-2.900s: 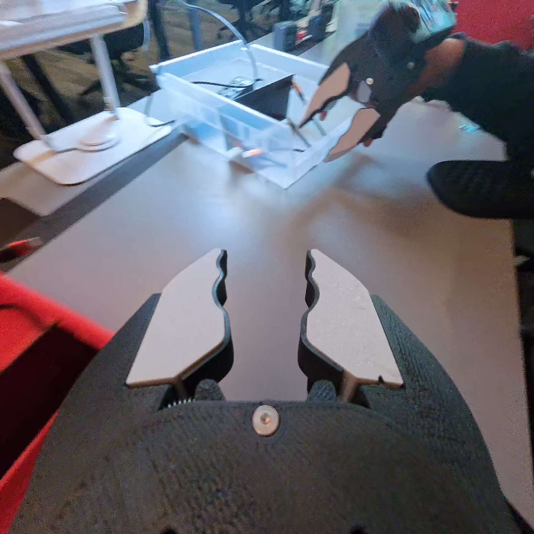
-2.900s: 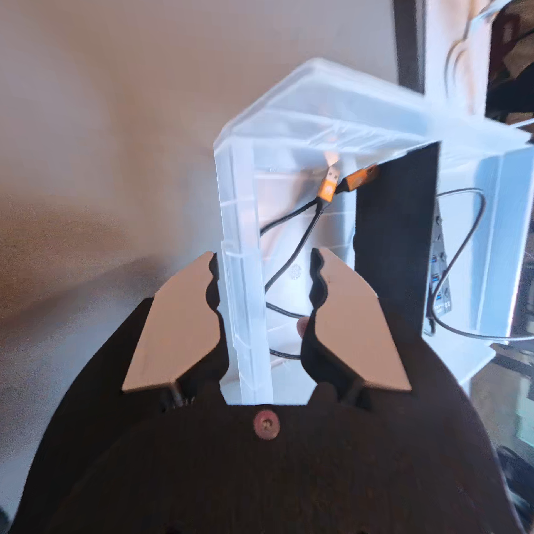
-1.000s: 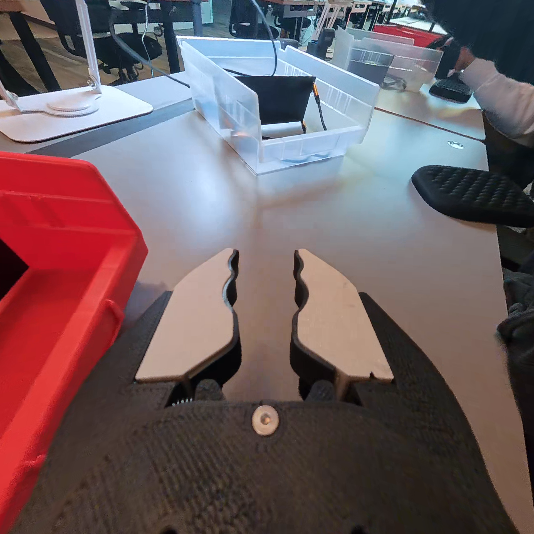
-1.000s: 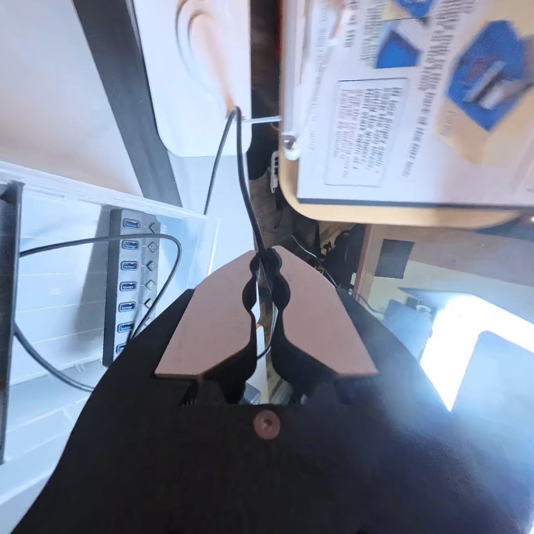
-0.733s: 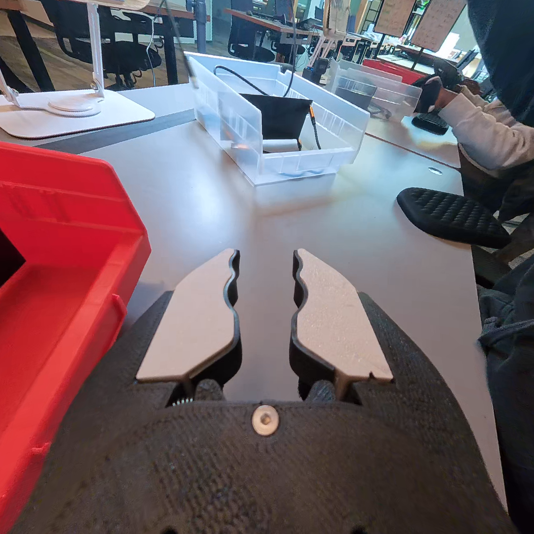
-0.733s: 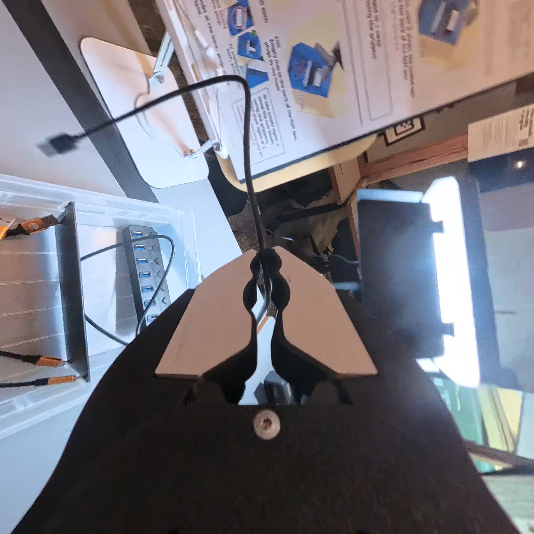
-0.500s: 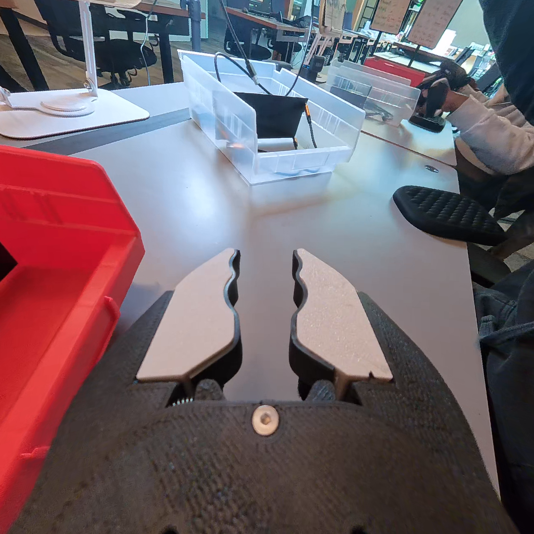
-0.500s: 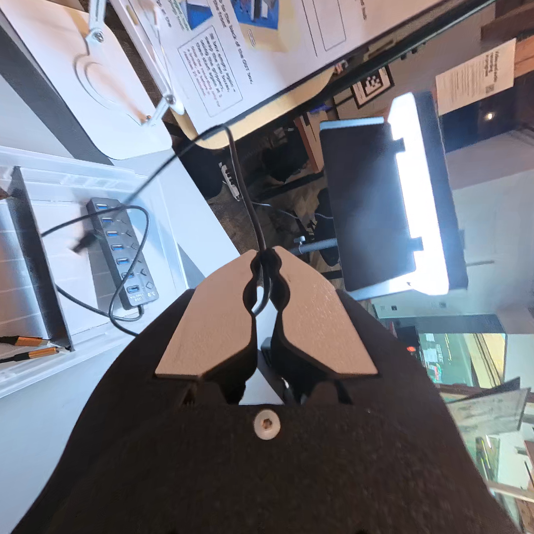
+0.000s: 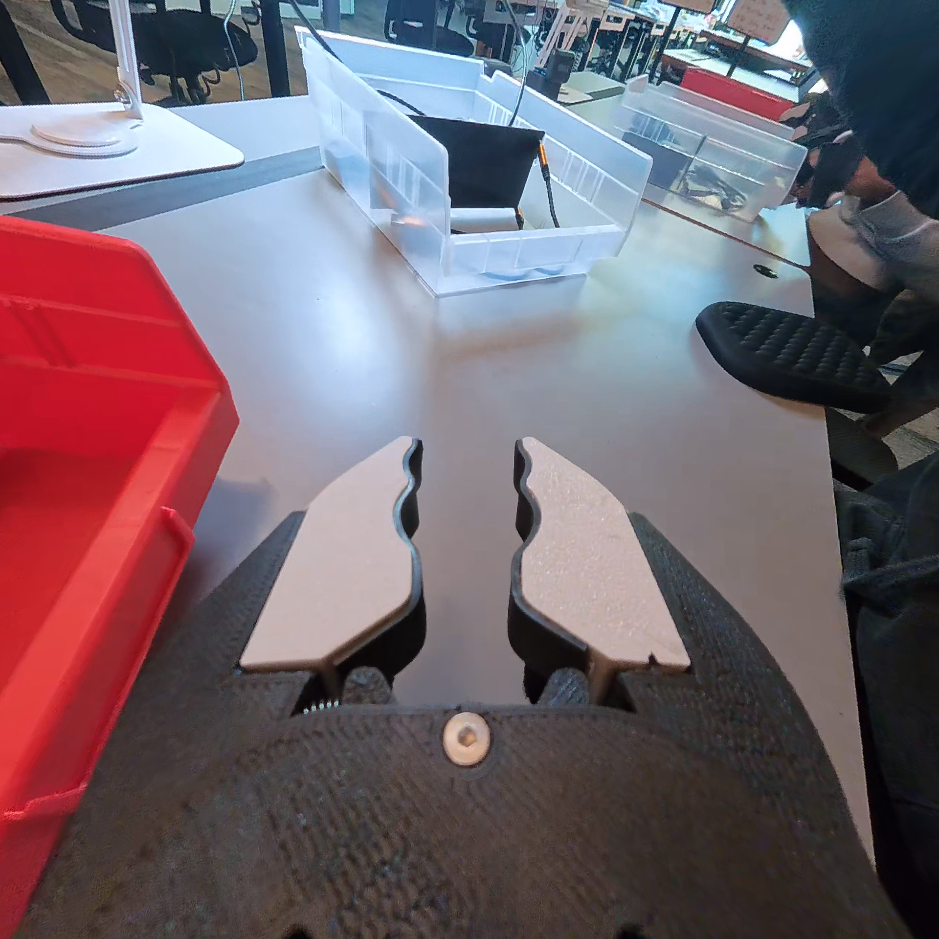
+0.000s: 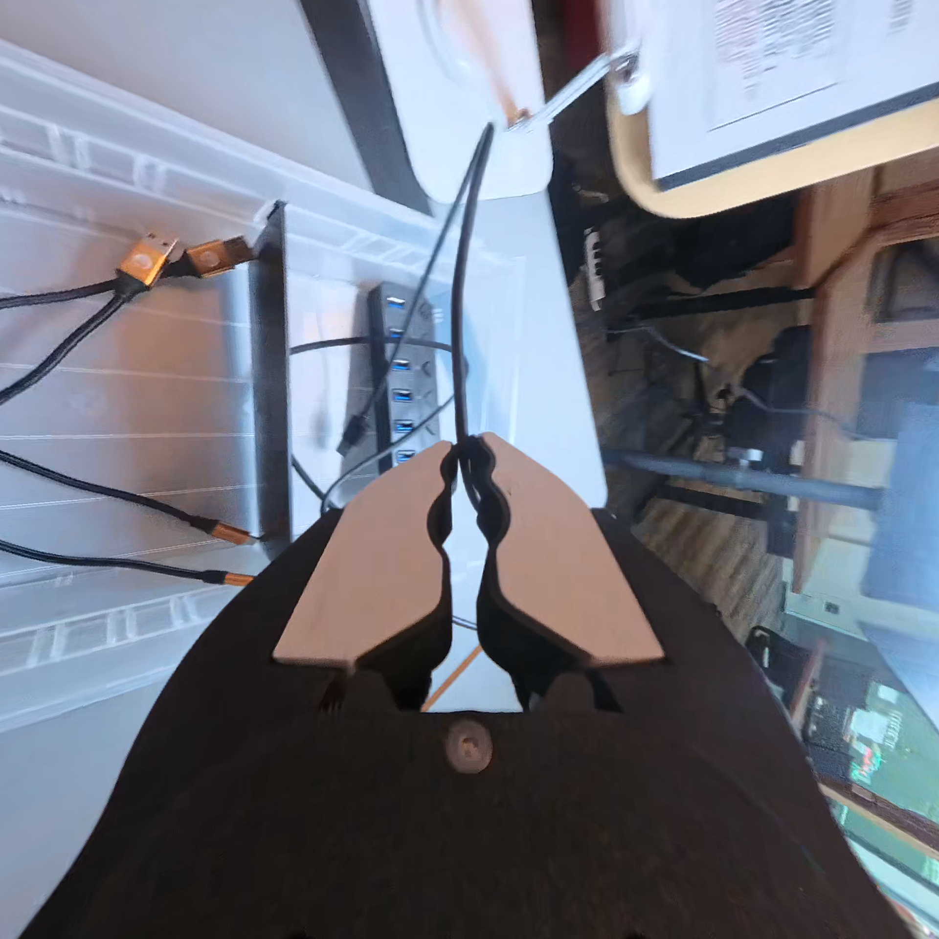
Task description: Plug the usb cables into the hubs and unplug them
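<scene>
Swung my right tongs (image 10: 463, 447) back over the clear bin (image 10: 152, 655), clamped on black cable (image 10: 460, 325) above the hub (image 10: 401, 376). Left tongs (image 9: 467, 447) gaping, empty, over open bench (image 9: 508, 355) beside red bin (image 9: 101, 406).

red bin (image 9: 101, 457) flanking left, table (image 9: 508, 355) ahead

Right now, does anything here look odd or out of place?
Yes: the right gripper pinches a thin black cable mid-length, not at its plug, which dangles loose over the grey hub in the clear bin. Nothing looks spilled or broken.
</scene>
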Tool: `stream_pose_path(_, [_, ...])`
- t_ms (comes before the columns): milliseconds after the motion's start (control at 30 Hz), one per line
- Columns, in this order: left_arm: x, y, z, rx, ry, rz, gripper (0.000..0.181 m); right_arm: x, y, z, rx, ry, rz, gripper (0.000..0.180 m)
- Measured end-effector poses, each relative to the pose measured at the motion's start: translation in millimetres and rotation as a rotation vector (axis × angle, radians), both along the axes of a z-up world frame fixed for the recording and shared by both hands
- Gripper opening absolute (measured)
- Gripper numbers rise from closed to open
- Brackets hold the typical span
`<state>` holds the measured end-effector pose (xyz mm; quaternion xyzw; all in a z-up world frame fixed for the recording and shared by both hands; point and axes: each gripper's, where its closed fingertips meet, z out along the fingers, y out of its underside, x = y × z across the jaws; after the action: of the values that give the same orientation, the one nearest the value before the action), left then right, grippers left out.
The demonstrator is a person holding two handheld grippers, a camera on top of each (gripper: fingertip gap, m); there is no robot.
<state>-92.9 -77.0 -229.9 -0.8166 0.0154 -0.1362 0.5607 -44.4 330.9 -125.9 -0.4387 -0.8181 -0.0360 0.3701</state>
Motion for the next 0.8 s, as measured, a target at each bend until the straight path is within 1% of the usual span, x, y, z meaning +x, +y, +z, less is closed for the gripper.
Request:
stream_pose_path(200, [-3, -1, 0, 0.0, 0.007, 0.012, 0.034, -12, 13, -90, -0.006, -0.235, -0.024, 0.006])
stream_pose_path(267, [-5, -2, 0, 0.002, 0.0, 0.02, 0.035, -16, 14, -102, 0.037, -0.246, -0.017, 0.007])
stream_pose_path(300, [-6, -3, 0, 0.003, -0.005, 0.022, 0.035, -19, 10, -102, 0.037, -0.225, -0.015, 0.016])
stream_pose_path(400, [-7, -3, 1, 0.006, -0.017, 0.025, 0.035, -26, -6, -84, -0.02, -0.091, -0.022, 0.048])
stream_pose_path(500, [-8, -2, 1, 0.007, -0.016, 0.026, 0.035, -28, -30, -46, -0.121, 0.116, 0.007, 0.067])
stream_pose_path(600, [-10, -2, 3, 0.016, -0.019, 0.033, 0.035, -20, -57, -7, -0.237, 0.336, 0.062, 0.071])
stream_pose_path(667, [-13, -3, 8, 0.03, -0.018, 0.045, 0.035, -7, -74, 15, -0.316, 0.471, 0.087, 0.068])
stream_pose_path(733, [-21, -5, 19, 0.056, -0.006, 0.072, 0.037, 10, -93, 26, -0.425, 0.56, 0.099, 0.057])
stream_pose_path(800, [-35, -9, 38, 0.08, 0.027, 0.112, 0.037, 29, -115, 25, -0.528, 0.62, 0.11, 0.056])
